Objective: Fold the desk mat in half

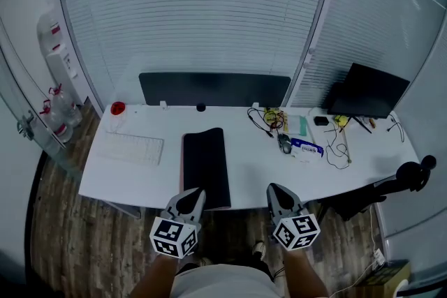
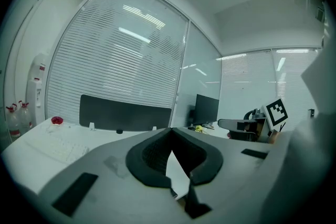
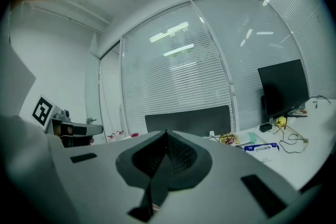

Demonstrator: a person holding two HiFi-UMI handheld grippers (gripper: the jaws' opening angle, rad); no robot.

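Left hand-held gripper (image 1: 194,193) and right hand-held gripper (image 1: 274,189), jaws together, near desk mat (image 1: 204,160); box (image 1: 307,147) print illegible.

The black mat (image 1: 204,167) lies flat on the white counter (image 1: 244,157), long sides running 12 to 6, near end reaching the counter's 6 o'clock edge.

Seen from above, a person wears a pale grey garment (image 1: 216,282) at the waist. Each hand carries a grey plastic tool. The left hand-held gripper (image 1: 190,195) and the right hand-held gripper (image 1: 276,192) both taper to a pointed snout. Behind each snout sits a white cube printed with black square markers, the left cube (image 1: 173,237) and the right cube (image 1: 297,232). Close up, black ribbed pads (image 2: 152,155) line the jaws. Black rectangular patches (image 3: 265,194) mark the grey shells.
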